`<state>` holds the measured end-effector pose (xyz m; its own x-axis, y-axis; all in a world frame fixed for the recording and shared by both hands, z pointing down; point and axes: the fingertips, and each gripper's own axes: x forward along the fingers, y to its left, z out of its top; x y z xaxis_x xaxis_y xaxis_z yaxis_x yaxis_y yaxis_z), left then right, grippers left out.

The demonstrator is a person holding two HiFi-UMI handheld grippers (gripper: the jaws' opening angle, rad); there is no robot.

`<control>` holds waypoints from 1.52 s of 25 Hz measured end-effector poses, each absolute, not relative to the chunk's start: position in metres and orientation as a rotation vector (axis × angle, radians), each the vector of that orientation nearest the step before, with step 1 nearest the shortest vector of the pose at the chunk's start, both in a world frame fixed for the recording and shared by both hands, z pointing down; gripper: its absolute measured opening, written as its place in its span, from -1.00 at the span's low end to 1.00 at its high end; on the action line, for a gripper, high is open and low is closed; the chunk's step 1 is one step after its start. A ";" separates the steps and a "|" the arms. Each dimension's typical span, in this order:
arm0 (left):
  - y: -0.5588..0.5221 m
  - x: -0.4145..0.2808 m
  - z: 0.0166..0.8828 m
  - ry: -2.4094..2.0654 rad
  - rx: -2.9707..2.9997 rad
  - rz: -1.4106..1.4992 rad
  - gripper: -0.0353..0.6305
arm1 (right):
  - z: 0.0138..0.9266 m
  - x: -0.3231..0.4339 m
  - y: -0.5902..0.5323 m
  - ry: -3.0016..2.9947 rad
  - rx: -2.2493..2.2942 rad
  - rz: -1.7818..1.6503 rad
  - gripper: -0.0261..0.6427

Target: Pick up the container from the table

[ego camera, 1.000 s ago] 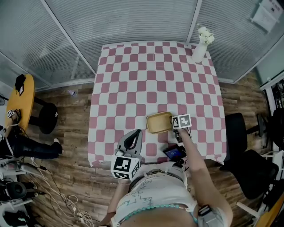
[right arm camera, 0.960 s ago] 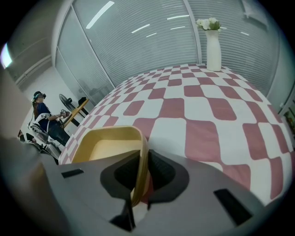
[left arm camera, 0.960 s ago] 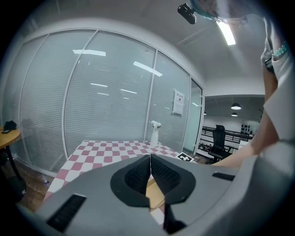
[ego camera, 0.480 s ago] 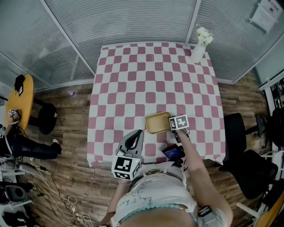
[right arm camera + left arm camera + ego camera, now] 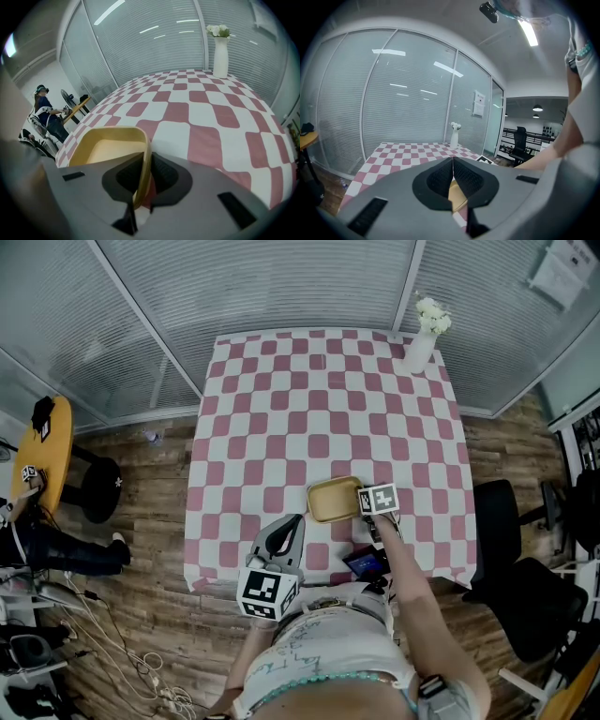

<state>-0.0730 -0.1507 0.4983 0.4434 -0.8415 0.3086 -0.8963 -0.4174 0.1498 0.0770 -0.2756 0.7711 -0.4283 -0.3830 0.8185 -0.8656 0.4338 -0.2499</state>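
Note:
A shallow yellow container sits near the front of the checked table, empty inside. My right gripper is shut on the container's right rim, one jaw inside the wall and one outside. My left gripper hovers at the table's front edge, left of the container, jaws shut with nothing between them. A sliver of the yellow container shows just beyond the left jaws.
A white vase with flowers stands at the table's far right corner. A dark phone-like device lies at the front edge under my right arm. Black office chairs stand to the right; a person sits at a yellow round table far left.
The container and the right gripper have shifted slightly left and toward me over the last second. The left gripper has stayed in place.

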 end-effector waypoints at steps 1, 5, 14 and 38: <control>-0.151 -0.072 0.498 -1.491 2.408 0.271 -0.84 | 0.771 0.077 -0.276 -2.000 1.052 0.901 -0.85; -0.151 -0.070 0.500 -1.481 2.411 0.283 -0.84 | 0.771 0.078 -0.276 -2.003 1.088 0.970 -0.86; -0.154 -0.061 0.502 -1.440 2.428 0.290 -0.84 | 0.752 0.084 -0.290 -2.032 1.157 1.030 -0.87; -0.165 -0.062 0.510 -1.462 2.414 0.309 -0.84 | 0.614 0.091 -0.284 -2.225 1.133 0.880 -0.87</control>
